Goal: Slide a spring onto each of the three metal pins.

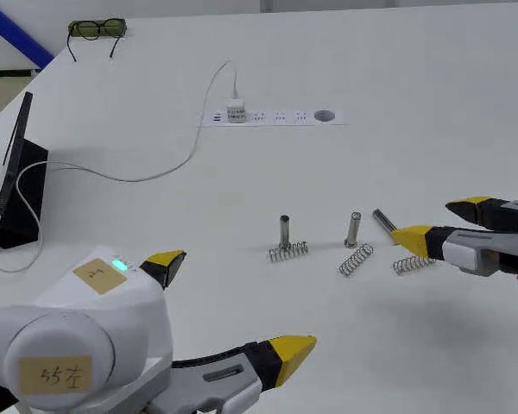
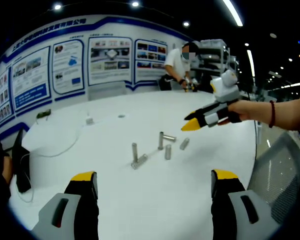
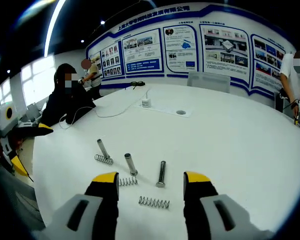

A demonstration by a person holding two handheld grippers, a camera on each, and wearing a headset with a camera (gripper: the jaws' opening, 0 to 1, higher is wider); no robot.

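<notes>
On the tabletop (image 1: 414, 103), just ahead of the right gripper (image 1: 445, 222), the first pin (image 1: 285, 231) and second pin (image 1: 353, 228) stand upright. The third pin (image 1: 384, 221) lies flat, its long axis aslant to the near edge. The first spring (image 1: 287, 251), second spring (image 1: 356, 260) and third spring (image 1: 413, 264) lie sideways beside them. The right gripper's jaws are parted and empty. The left gripper (image 1: 229, 304), by the near edge, gapes wide and holds nothing.

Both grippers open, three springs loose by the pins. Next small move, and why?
Probably lower the right gripper onto the nearest spring and close on it: its jaws stand open, that spring lies loose on the table just ahead of them, and the middle pin and its neighbours are bare.
</notes>
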